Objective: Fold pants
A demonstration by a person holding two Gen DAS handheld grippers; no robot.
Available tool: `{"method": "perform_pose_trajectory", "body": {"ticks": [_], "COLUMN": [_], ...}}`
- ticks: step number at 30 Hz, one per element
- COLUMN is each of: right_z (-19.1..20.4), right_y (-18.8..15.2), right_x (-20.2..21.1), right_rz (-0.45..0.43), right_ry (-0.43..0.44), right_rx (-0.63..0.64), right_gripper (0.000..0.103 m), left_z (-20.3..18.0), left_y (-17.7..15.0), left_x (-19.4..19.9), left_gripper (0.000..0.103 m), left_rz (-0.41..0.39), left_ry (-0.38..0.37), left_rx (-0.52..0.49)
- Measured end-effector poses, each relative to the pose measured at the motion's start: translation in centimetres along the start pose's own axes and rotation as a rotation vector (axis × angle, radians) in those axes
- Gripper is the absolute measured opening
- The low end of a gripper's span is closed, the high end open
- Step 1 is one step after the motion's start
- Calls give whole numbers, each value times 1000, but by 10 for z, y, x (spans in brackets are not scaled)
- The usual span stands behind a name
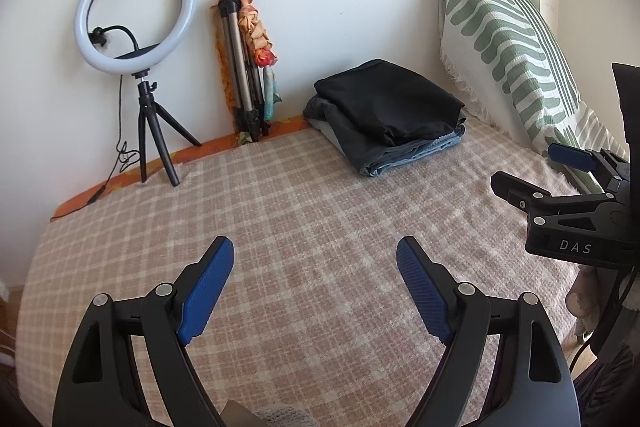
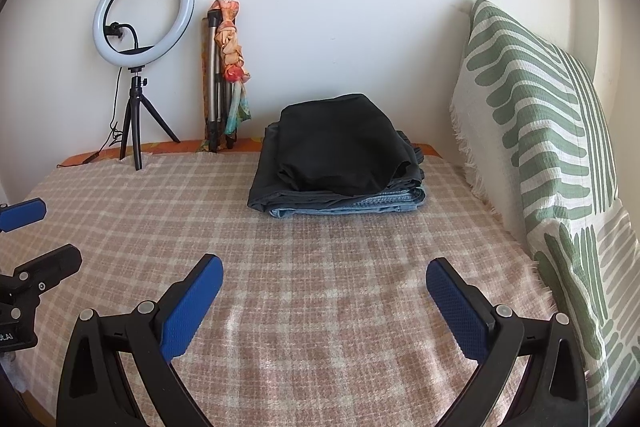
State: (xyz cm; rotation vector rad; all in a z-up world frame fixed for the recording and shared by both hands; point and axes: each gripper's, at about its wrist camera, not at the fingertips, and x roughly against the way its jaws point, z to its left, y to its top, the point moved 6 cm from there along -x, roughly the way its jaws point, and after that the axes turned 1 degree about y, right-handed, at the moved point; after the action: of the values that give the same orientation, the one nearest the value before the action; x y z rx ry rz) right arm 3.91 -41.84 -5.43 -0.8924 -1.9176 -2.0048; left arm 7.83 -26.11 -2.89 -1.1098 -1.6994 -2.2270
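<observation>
Pants (image 1: 390, 103), folded, sit in a stack of approx. 3 garments well ahead and right of the left gripper (image 1: 315, 263): black soft fabric on top, dark grey under it, blue denim at the bottom. The left gripper hangs released over the checked blanket (image 1: 280, 211), its 2 blue textured pads (image 1: 208, 291) spread wide, nothing between them. Further left of it stand 1 ring light (image 1: 134, 15) on a small black tripod and 1 folded metal tripod (image 1: 240, 71) w/ a printed scarf (image 1: 256, 23) draped on it. The right gripper (image 1: 532, 167) shows at the edge, fingers parted.

Right wrist view: the same stack of pants (image 2: 340, 147) lies straight ahead of the right gripper (image 2: 325, 275), well apart, rectangular w/ soft rounded edges. That gripper is also released, 2 dimpled blue pads (image 2: 456, 307) wide apart over the woven pink-and-cream blanket (image 2: 320, 307). To its right leans 1 cushion (image 2: 536, 131), waffle-textured, white w/ green stripes and a fringed edge. The left gripper (image 2: 28, 231) juts in at the left.
</observation>
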Motion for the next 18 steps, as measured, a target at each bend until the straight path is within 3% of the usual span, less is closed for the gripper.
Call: {"method": "perform_pose_trajectory", "body": {"ticks": [18], "right_z": [4], "right_y": [1], "right_x": [-3], "right_rz": [6], "right_ry": [10], "right_rx": [0], "right_gripper": [103], "left_z": [-2], "left_y": [1], "left_x": [4], "left_gripper": [84], "left_rz": [-16], "left_ry": [22], "left_rx": [-6]}}
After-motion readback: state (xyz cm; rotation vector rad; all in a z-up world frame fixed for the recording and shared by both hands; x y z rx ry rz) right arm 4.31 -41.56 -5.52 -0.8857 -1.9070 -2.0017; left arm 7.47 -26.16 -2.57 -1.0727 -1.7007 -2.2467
